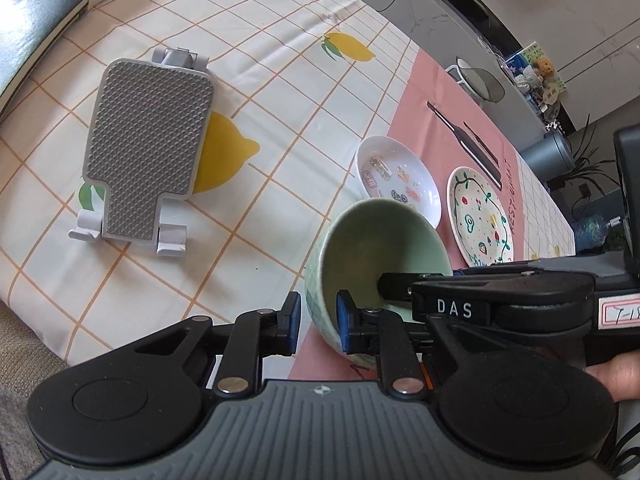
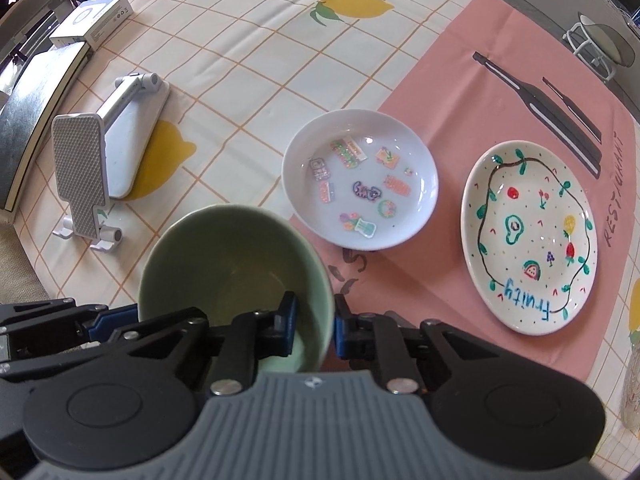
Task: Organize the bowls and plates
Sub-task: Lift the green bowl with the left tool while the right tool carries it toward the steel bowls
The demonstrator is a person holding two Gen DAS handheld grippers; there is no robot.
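- The green bowl (image 2: 236, 276) is close to the near edge of the surface (image 2: 248, 64), at the edge of the pink mat (image 2: 460, 120).
- In the left wrist view the bowl (image 1: 376, 256) looks tipped, with its open side facing away from the claw.
- The left claw (image 1: 318, 326) has one blue pad inside the bowl and one outside, closed on the bowl's wall.
- The right claw (image 2: 314, 326) grips the wall on the other side the same way, one finger in and one out.
- Just beyond the bowl is a white dish with stickers (image 2: 360, 178) in it.
- Beside that dish, on the pink mat, lies a painted plate (image 2: 528, 236) with fruit and the word "Fruity".
- To the left, on the checked cloth with lemons, stands a grey and white phone stand (image 2: 92, 172).
- A white box (image 2: 94, 20) lies far off at the back edge.
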